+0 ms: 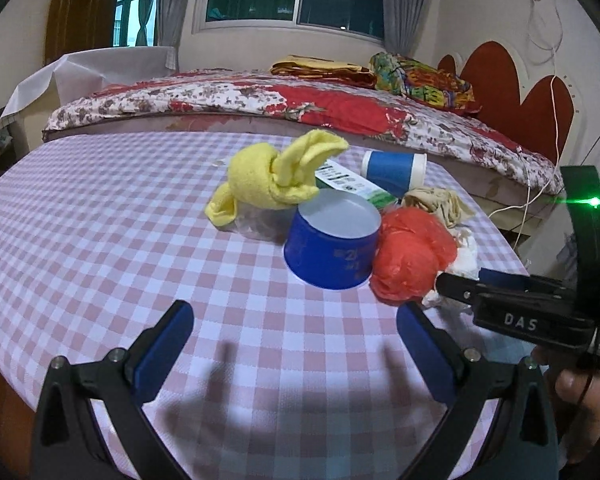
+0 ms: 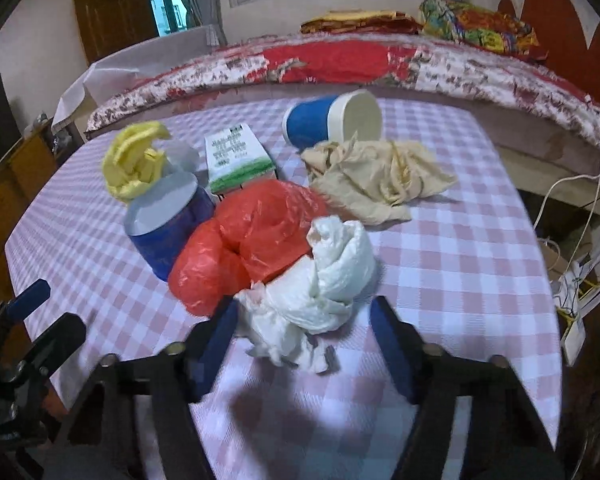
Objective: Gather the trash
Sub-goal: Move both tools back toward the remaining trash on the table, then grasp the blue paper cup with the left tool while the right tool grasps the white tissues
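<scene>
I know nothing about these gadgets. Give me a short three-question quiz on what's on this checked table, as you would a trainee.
1. True or false: the white plastic bag lies between the jaws of the right gripper.
2. Which thing touches the upside-down blue cup? A) the beige crumpled cloth B) the red plastic bag C) the wall cable
3. Fill in: the second blue cup lies on its ____.

Key
1. True; whether the pads already press on it cannot be told.
2. B
3. side

The left gripper is open over bare tablecloth.
</scene>
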{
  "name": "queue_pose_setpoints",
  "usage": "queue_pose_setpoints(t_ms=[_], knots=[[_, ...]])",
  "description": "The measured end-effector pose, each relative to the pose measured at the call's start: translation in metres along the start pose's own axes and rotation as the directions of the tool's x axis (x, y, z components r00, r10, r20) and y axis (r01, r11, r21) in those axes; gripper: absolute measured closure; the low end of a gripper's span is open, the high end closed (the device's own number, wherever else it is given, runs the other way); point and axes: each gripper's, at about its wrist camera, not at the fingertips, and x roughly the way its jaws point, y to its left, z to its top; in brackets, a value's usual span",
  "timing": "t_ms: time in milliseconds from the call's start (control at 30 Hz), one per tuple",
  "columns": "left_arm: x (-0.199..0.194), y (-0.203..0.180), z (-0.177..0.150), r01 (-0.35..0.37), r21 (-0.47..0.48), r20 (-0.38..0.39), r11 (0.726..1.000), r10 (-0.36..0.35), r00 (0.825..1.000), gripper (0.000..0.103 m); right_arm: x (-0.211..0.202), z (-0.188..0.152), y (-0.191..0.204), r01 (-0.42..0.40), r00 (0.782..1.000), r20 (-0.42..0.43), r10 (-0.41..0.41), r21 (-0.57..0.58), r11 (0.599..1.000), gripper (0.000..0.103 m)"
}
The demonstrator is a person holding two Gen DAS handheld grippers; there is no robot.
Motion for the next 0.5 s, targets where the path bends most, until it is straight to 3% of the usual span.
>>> queue_pose_setpoints(t_ms=[67, 233, 500], knots=[[0.004, 0.0, 0.001, 0.005, 0.003, -0.005, 1.0, -0.005, 1.0, 0.002, -0.001, 0.0, -0.003, 0.008, 1.0, 0.005, -0.008, 0.0, 1.0, 0.046], [0.017, -0.005, 0.007, 0.023, 0.019, -0.021, 1.0, -0.023, 1.0, 0.006, -0.011, -0.004, -0.026, 0.076, 0.997, 0.019, -0.077, 0.04, 0.996, 0.048], [0.047, -0.019, 0.022, 0.03, 0.076, -0.071, 0.997, -0.025, 0.997, 0.013, -0.006, 0.005, -0.045, 0.06, 0.998, 0.012, -0.061, 0.072, 0.996, 0.048]])
